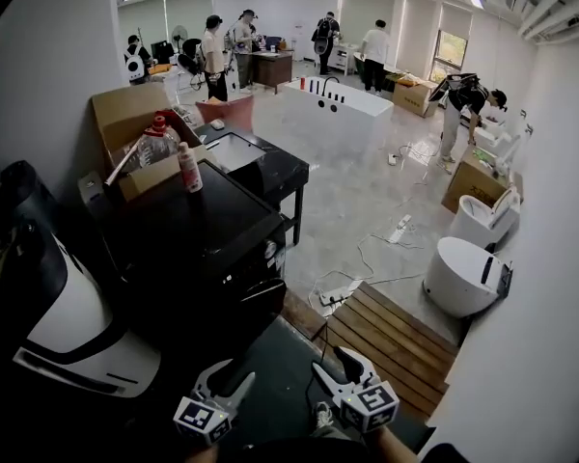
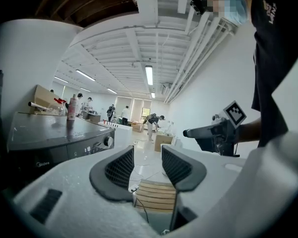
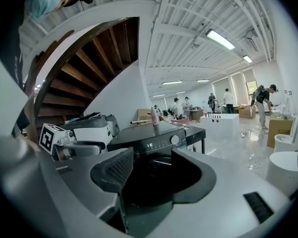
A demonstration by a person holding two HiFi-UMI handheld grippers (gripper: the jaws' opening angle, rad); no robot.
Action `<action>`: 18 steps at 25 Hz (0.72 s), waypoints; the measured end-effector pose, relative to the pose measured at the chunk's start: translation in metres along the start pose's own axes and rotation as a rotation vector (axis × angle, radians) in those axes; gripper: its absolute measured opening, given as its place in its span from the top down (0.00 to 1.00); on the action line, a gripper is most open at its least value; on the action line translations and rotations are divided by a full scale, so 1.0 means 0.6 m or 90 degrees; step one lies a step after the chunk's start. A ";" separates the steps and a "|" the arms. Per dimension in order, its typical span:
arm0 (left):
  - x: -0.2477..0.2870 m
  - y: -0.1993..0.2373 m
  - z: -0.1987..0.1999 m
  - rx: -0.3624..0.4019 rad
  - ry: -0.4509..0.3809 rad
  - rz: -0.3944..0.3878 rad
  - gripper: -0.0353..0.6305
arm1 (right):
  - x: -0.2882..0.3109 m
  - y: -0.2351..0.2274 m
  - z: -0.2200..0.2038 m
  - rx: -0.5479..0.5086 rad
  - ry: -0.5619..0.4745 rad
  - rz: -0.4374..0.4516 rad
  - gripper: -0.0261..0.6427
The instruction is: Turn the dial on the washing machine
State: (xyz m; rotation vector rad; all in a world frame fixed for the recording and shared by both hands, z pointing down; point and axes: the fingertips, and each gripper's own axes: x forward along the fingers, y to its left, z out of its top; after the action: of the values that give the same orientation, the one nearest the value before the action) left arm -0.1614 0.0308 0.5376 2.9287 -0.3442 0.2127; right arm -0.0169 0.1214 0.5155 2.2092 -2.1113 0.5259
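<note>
A black washing machine (image 1: 198,244) stands ahead of me and to the left. Its round silver dial (image 3: 175,139) sits at the right end of the front panel, and the left gripper view catches the dial (image 2: 108,141) from the side. Both grippers hang low in front of me, well short of the machine. My left gripper (image 1: 234,372) is open, with nothing between its dark pads (image 2: 120,168). My right gripper (image 1: 336,363) is also open and empty, and in its own view the jaws (image 3: 151,167) frame the machine's front.
A pink bottle (image 1: 189,167) and a cardboard box (image 1: 135,133) rest on the machine's top. A white appliance (image 1: 77,326) stands to its left and a black table (image 1: 270,167) behind it. On the right are a wooden platform (image 1: 396,340), floor cables (image 1: 367,258) and white toilets (image 1: 463,278). People stand far back.
</note>
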 end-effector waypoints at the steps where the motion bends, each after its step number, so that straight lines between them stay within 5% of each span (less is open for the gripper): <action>1: 0.018 -0.004 0.005 -0.006 -0.004 0.011 0.69 | 0.006 -0.017 0.005 -0.003 0.006 0.013 0.63; 10: 0.128 -0.042 0.013 -0.041 -0.025 0.123 0.69 | 0.036 -0.149 0.019 -0.033 0.047 0.118 0.63; 18: 0.150 -0.034 0.017 -0.054 -0.030 0.180 0.70 | 0.109 -0.196 0.031 -0.082 0.043 0.154 0.63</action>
State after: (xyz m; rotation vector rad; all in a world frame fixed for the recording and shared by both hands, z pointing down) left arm -0.0684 0.0291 0.5391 2.7952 -0.7556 0.1630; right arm 0.1028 0.0621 0.5390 1.8555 -2.3197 0.4544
